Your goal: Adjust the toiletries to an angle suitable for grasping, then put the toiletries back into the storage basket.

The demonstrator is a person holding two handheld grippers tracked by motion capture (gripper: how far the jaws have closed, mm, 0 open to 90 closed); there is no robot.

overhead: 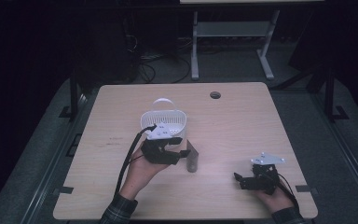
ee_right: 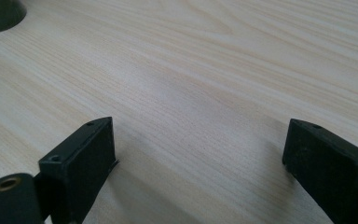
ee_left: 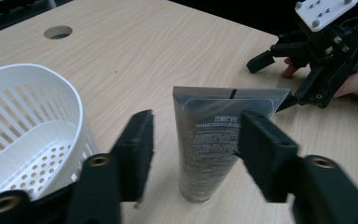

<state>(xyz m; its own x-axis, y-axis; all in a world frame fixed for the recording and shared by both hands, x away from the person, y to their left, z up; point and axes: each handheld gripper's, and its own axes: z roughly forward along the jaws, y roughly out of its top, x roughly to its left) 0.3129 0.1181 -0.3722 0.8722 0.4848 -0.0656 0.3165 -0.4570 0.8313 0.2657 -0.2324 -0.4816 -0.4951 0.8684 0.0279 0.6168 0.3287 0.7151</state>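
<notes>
1. Nearest the high camera, at the bench's near edge, two forearms in plaid sleeves come in, each hand holding a black gripper.
2. Left hand (overhead: 140,170) holds the left gripper (overhead: 179,150) near the middle of the bench (overhead: 242,121). Its jaws stand apart, one on each side of a grey tube (overhead: 192,158), with a clear gap between each pad and the tube in the left gripper view.
3. That tube (ee_left: 209,144) stands upright on its cap, with its flat crimped end on top and small printed text on its face. It sits just in front of the basket, toward the near edge.
4. White slotted basket (overhead: 164,120) with a thin hoop handle stands just behind the left gripper, roughly mid-bench. In the left gripper view the basket (ee_left: 25,126) lies just beside the left jaw, and its perforated floor is bare.
5. Right hand (overhead: 275,198) holds the right gripper (overhead: 238,179) near the bench's near right corner, well apart from the tube. Its jaws are spread wide over bare wood, with nothing between them.
6. A round cable hole (overhead: 215,95) sits close to the far edge of the bench.
7. Beyond the far edge, on the dark floor, stand the legs of a white frame (overhead: 233,32) and some loose cables (overhead: 154,63).
</notes>
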